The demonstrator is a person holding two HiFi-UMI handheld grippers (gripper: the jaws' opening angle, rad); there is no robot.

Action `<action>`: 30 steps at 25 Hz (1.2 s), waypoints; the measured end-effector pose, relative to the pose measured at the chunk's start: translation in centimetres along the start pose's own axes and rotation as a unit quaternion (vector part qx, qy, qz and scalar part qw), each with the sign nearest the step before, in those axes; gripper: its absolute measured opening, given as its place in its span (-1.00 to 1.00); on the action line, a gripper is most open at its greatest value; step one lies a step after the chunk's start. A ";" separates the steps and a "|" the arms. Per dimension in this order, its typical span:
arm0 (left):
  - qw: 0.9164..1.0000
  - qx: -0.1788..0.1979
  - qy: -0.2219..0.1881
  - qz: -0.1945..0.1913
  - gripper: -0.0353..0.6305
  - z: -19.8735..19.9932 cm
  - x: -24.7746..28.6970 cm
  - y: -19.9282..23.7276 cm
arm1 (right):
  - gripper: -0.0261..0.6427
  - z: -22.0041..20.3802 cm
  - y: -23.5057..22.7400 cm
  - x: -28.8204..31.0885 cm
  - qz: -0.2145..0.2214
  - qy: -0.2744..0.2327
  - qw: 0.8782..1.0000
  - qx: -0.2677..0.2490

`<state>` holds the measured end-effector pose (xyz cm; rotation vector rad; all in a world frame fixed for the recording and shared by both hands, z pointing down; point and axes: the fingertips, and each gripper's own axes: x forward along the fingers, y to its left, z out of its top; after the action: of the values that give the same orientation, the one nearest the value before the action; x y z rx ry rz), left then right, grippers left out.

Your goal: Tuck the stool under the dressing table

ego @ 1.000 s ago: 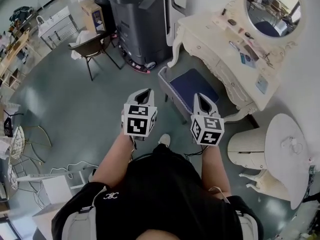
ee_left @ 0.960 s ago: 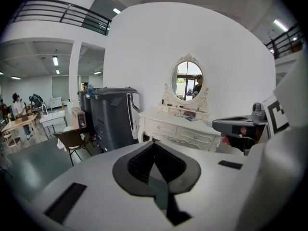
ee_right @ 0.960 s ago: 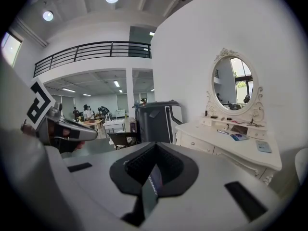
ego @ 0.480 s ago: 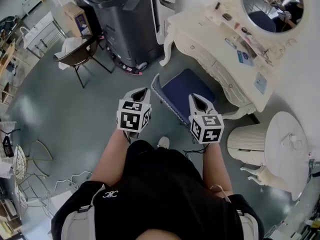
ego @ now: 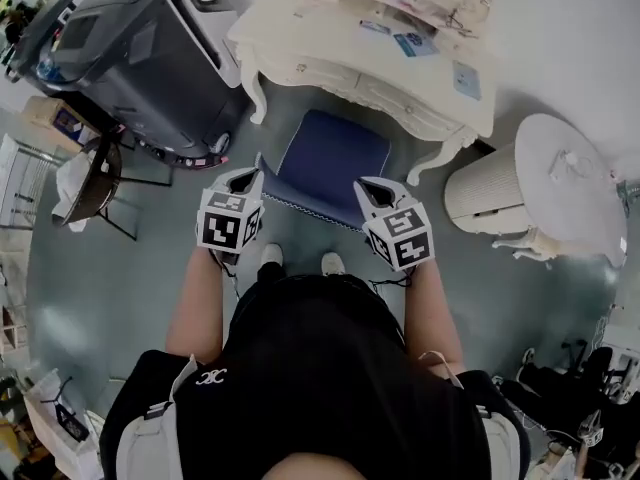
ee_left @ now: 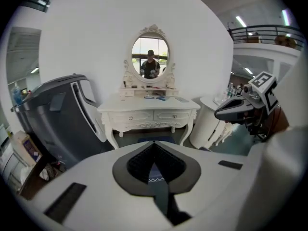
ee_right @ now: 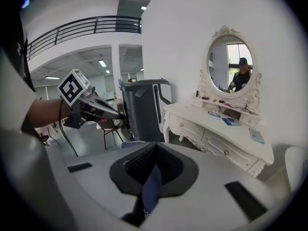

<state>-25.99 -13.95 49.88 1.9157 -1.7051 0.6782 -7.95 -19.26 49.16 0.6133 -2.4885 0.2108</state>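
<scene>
The stool [ego: 332, 160], with a dark blue cushion and white trim, stands straight in front of the white dressing table [ego: 330, 43], its far edge at the table's front. My left gripper [ego: 246, 176] is shut and empty over the stool's near left corner. My right gripper [ego: 366, 186] is shut and empty over the near right corner. In the left gripper view the shut left gripper [ee_left: 154, 147] points at the dressing table [ee_left: 149, 113] and its oval mirror [ee_left: 150, 57]; the right gripper [ee_left: 232, 110] shows alongside. The right gripper view shows that right gripper [ee_right: 154, 152] shut, with blue cushion [ee_right: 151, 186] in the slit.
A large dark grey machine [ego: 130, 53] stands close on the table's left. A ribbed white bin [ego: 488, 190] and a round white side table [ego: 568, 183] stand on its right. A brown chair [ego: 95, 183] is at the left. The person's shoes [ego: 270, 258] are behind the stool.
The view has swung so that the table and stool lie straight ahead. Both grippers have moved forward and down to the stool's near corners, the left one farther.
</scene>
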 end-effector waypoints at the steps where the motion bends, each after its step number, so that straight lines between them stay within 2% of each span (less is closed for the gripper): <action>1: 1.000 0.017 0.011 -0.020 -0.88 -0.1 0.6 0.1 | -0.91 -0.6 -0.2 -0.1 -0.006 0.005 1.000 0.013; 3: 0.997 0.048 0.033 -0.058 -0.88 -0.5 1.6 0.1 | -0.91 -1.9 -0.3 0.0 -0.016 0.015 0.999 0.030; 6: 0.988 0.092 0.062 -0.110 -0.85 -2.0 3.0 0.1 | -0.88 -4.0 -0.1 0.3 -0.029 0.038 0.998 0.042; 9: 0.976 0.133 0.085 -0.150 -0.69 -3.6 4.4 0.1 | -0.63 -6.3 0.6 0.6 -0.034 0.064 0.995 0.063; 11: 0.965 0.170 0.091 -0.179 -0.55 -4.6 5.0 -0.3 | -0.52 -8.1 1.2 1.0 -0.037 0.085 0.993 0.073; 15: 0.936 0.233 0.100 -0.246 -0.33 -6.8 6.0 -1.9 | -0.32 -12.0 2.2 1.9 -0.058 0.142 0.986 0.068; 19: 0.911 0.301 0.137 -0.245 -0.29 -9.6 7.4 -1.7 | -0.30 -14.7 2.6 2.7 -0.078 0.186 0.978 0.062; 22: 0.897 0.332 0.156 -0.248 -0.29 -11.1 8.1 -1.9 | -0.29 -16.1 2.6 3.2 -0.085 0.210 0.973 0.046; 24: 0.895 0.337 0.160 -0.245 -0.29 -11.6 8.6 -2.1 | -0.30 -16.9 2.6 3.3 -0.091 0.227 0.969 0.043; 30: 0.896 0.336 0.161 -0.240 -0.29 -11.9 9.5 -2.5 | -0.31 -18.0 1.7 3.6 -0.136 0.250 0.958 0.024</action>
<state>-23.14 -13.20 65.01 2.3649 -0.7751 1.4049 -2.61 -14.20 66.08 0.8030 -1.8970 0.2808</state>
